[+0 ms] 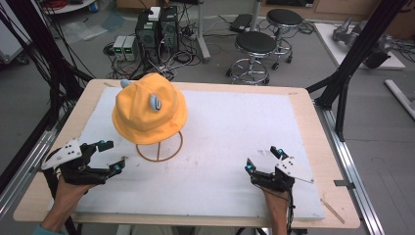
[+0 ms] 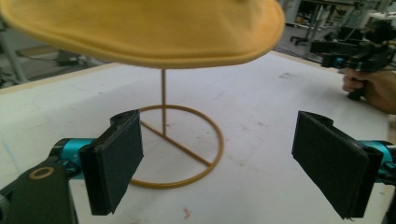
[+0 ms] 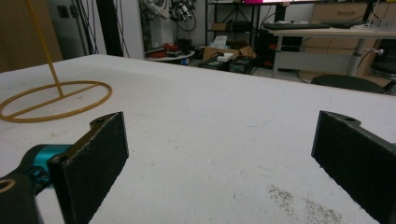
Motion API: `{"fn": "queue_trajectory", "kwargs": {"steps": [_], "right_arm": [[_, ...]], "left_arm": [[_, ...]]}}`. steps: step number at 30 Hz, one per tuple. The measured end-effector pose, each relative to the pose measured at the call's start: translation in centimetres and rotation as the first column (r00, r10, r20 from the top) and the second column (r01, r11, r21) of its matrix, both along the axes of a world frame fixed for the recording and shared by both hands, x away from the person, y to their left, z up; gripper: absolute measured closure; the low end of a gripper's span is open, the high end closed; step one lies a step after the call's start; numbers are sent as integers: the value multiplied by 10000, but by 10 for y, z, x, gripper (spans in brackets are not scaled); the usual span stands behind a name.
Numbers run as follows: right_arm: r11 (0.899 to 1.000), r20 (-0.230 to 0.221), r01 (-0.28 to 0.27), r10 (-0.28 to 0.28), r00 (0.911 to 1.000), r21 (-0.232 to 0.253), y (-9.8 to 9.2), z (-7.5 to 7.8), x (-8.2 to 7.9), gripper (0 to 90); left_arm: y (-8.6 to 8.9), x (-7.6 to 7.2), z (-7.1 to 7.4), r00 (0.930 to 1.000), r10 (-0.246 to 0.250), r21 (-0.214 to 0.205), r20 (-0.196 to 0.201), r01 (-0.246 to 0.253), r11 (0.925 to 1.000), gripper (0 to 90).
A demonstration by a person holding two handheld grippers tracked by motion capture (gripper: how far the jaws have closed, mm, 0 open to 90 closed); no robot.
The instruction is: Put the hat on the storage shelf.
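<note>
The left gripper (image 1: 110, 156) is sitting just left of the wire stand (image 1: 159, 147) and low over the white board (image 1: 220, 147), its jaws spread wide and pinching nothing; in the left gripper view the stand's ring (image 2: 175, 144) is lying between and beyond the two black pads (image 2: 116, 161). The yellow hat (image 1: 149, 107) is resting on top of the stand, its brim (image 2: 149, 32) hanging above the ring. Well to the right of the stand, the right gripper (image 1: 264, 159) is lying near the board's front edge with its jaws likewise standing wide apart and empty, pointing across the bare board
</note>
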State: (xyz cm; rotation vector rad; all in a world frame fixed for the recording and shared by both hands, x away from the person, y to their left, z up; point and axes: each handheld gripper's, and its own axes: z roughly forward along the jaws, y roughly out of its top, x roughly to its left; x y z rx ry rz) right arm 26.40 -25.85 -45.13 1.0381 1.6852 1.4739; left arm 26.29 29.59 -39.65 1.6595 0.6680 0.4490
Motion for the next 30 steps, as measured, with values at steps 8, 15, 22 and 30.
{"fn": "queue_trajectory", "kwargs": {"steps": [8, 15, 22, 30], "right_arm": [[10000, 51, 54, -54, 10000, 15, 0, 0, -1, 27], [10000, -18, 8, -8, 10000, -31, 0, 0, 0, 27], [10000, -35, 14, -14, 10000, -28, 0, 0, 0, 27], [10000, 24, 27, -27, 10000, -38, 1, 0, 0, 27]], "left_arm": [[10, 8, -23, 9962, 485, 182, 729, -500, 9986, 162], [13, 9, -34, 9932, 809, 32, 840, -815, 9967, 163], [11, 10, -39, 9931, 806, 48, 856, -813, 9967, 164], [10, 13, -43, 9906, 1046, -89, 886, -1043, 9945, 165]]}}
